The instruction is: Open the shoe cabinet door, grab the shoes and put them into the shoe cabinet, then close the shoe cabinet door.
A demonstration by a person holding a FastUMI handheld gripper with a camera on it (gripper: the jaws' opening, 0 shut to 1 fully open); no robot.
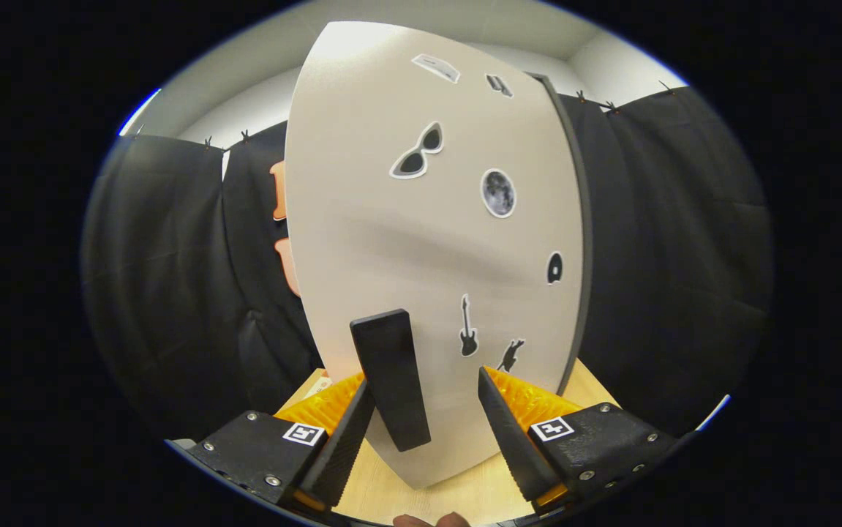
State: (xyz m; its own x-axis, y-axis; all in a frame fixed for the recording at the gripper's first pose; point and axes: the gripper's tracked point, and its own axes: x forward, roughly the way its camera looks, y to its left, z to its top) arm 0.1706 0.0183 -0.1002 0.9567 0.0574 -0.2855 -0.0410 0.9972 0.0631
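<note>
Cabinet door (428, 241) is standing upright just ahead of the gripper (426, 410), rising pale and wide from between the two fingers toward twelve o'clock. Its black handle (391, 377) is jutting out from the lower part of the door, and it is sitting in the gap between the fingers, close against the left finger (344, 439) at about seven o'clock; whether that finger is actually touching it I cannot tell. The right finger (512, 439) is standing apart from the handle at about five o'clock, with bare door surface showing between them, so the fingers are spread apart and are not clamping anything.

Stickers are dotting the door's face: a pair of sunglasses (418, 151) toward eleven o'clock of the door's middle, a moon (498, 193) at about one o'clock, a small disc (554, 268) at three o'clock near the door's dark right edge (580, 219), and two guitars (469, 326) lower down, just above the right finger (two more small stickers near the top are too blurred to make out).

The door's bottom edge is hanging over a light wooden surface (457, 490) that is showing between the fingers at six o'clock. Black cloth (677, 249) is hanging on both sides beyond the door, at nine and three o'clock.
</note>
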